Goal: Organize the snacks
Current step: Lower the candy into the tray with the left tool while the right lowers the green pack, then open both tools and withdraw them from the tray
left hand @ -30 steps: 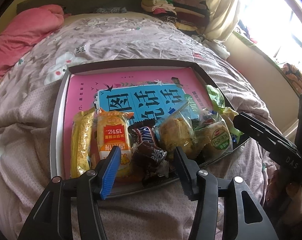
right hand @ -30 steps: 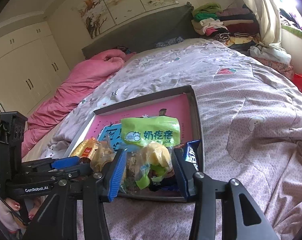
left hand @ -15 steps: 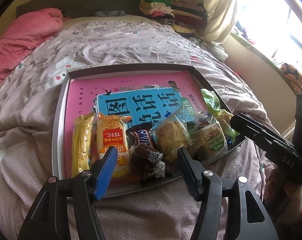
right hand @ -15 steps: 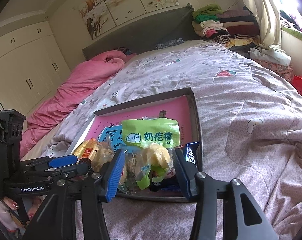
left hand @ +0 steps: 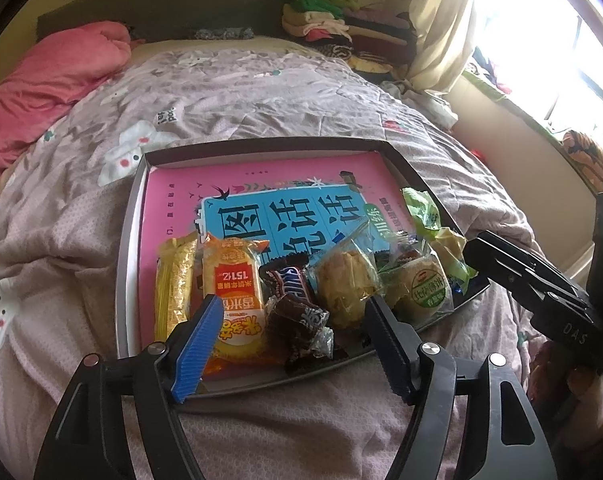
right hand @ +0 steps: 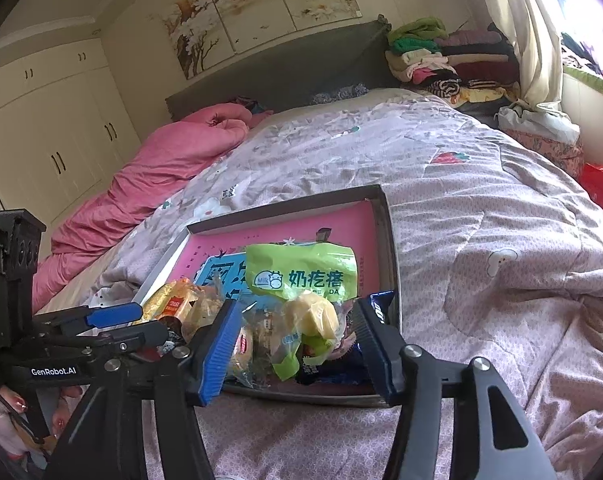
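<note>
The left hand-held gripper (left hand: 289,340) hangs over the near rim of the tray (left hand: 127,240), jaws apart and gripping nothing; they have just been opening. Straight ahead of it, between the two fingers' lines and touching neither, lies the dark chocolate-wrapped snack (left hand: 297,320), with the brown candy bar (left hand: 287,280) just beyond it. The bar's long axis runs away from the gripper, roughly in line with the fingers, so I judge the jaws would close across its narrow width. The orange rice-cracker pack (left hand: 231,280) lies beside the blue finger, and the yellow pack (left hand: 175,280) farther toward the tray's left wall.

The right hand-held gripper (right hand: 293,344) hovers at the tray's near right corner — also released, its jaws having just been widening, nothing pressed between the pads. In front of it sits the clear bag with a yellow pastry (right hand: 311,316), the dark blue wrapper (right hand: 375,308) by the right finger, and beyond them the green milk-snack bag (right hand: 301,268).

All the snacks crowd the tray's near edge, on top of the pink book (left hand: 261,176) — the left gripper is nearer the chocolate, the right nearer the green bag.
</note>
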Demonstrator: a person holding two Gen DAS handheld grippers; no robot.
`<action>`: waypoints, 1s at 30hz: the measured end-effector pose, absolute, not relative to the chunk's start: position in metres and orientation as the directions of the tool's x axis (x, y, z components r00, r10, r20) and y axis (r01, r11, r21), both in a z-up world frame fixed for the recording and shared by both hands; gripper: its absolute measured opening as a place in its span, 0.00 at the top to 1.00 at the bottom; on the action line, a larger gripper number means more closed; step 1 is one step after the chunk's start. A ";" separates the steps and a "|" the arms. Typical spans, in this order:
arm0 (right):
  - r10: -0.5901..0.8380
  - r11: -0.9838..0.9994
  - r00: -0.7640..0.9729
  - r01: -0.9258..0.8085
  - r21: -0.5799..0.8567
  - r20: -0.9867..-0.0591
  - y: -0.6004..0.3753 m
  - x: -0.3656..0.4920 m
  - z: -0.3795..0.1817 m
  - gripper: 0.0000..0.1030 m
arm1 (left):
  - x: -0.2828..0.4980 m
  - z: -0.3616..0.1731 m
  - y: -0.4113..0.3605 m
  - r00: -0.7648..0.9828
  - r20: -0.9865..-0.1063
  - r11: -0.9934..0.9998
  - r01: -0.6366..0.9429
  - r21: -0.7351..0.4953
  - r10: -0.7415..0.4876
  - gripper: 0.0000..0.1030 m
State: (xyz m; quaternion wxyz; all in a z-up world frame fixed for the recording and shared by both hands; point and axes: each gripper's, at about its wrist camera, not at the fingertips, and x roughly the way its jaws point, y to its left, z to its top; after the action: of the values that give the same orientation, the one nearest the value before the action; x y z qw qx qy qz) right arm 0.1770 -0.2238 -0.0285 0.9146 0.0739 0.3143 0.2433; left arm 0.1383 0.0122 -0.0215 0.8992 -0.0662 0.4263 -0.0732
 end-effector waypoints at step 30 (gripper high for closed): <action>0.446 0.894 0.765 -0.408 0.185 -0.464 -0.220 0.150 -0.008 0.14 | 0.107 -0.007 0.018 0.673 -0.739 0.991 -0.074 -0.110 -0.032 0.21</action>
State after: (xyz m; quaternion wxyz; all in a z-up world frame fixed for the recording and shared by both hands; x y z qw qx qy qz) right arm 0.1502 -0.2199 -0.0078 0.9388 0.0365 0.2561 0.2275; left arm 0.1074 0.0182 -0.0066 0.9123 -0.0656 0.4041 0.0117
